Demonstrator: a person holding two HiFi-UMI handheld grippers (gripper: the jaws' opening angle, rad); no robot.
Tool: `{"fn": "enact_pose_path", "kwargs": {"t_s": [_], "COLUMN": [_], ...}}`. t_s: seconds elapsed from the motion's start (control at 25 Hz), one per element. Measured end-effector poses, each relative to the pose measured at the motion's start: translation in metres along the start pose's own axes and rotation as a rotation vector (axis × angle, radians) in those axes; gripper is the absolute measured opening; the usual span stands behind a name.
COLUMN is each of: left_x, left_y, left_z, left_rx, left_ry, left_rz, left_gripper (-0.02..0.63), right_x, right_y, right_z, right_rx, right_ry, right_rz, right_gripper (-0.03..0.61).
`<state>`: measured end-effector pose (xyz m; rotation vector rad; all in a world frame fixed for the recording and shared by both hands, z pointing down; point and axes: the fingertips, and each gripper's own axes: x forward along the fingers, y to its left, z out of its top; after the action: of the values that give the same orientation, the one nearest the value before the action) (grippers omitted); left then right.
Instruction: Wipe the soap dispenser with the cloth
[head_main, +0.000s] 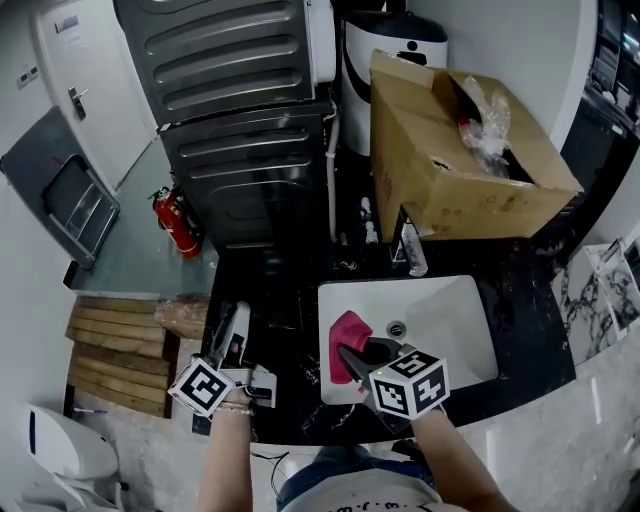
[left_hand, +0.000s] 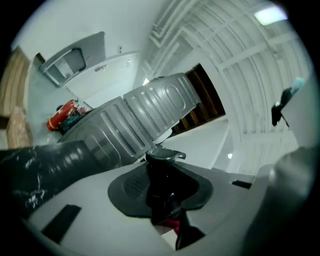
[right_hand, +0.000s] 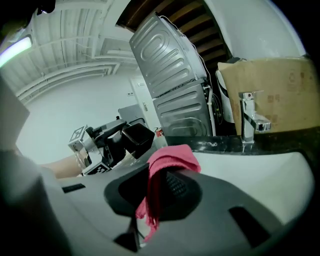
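**Inspector:** List the fixed items, largest first, with quantity.

**Technician:** Two dark grey ribbed metal appliance units, stacked one on the other. One black white-veined stone worktop. One open brown cardboard box stands on the worktop behind the basin, and its print is too small to read. One white rectangular sink basin is set into the worktop. One chrome single-lever tap stands at the basin's rear edge. One red fire extinguisher is on the floor, left of the units in the head view.

**Inspector:** Hand tools?

**Technician:** Two. Each carries one cube with black-and-white square markers. No lettering can be read on them.

**Inspector:** State of the left claw?

**Technician:** Closed on one black pump-top soap dispenser. The pump head projects beyond the jaws. The dispenser is held left of the basin, near the worktop's left end.

**Inspector:** State of the right claw?

**Technician:** Closed on one pink-red fabric cloth. The fabric bunches over the jaw tips and a tail hangs down between them. The cloth sits over the basin's near left corner. Cloth and dispenser are apart, not touching.
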<state>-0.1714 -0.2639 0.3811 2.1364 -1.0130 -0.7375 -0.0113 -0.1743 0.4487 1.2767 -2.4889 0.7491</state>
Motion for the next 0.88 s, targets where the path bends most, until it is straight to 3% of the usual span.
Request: {"fn": "enact_pose_path", "kwargs": {"t_s": [0.16,0.28,0.68,0.88], "left_x": [0.022,0.040,0.115,0.153], "left_y": [-0.002,0.004,0.075,0.099], "left_z": [0.002,-0.003,-0.029,-0.032], "left_rx": [0.361,0.509,0.746,0.800], "left_ry": [0.119,0.195,0.395,0.433], "left_rz": [0.004,-0.003,0.097,0.095], "left_gripper": [0.109,0.107,0.107,0.106], "right_x": [0.000,0.005,0.022,0.024], "right_y": [-0.013,-0.021,-0.043,-0.062], "right_z": [-0.002,-0.004,-0.001,-0.006], "right_rx": [0.024,0.037,0.071,0.113], "right_ry": [0.008,0.016,0.003,0.004], "right_rz": [-0.024,-0.034,-0.056,-0.101], "right_gripper": [0.048,0.048,0.048,0.048]}}
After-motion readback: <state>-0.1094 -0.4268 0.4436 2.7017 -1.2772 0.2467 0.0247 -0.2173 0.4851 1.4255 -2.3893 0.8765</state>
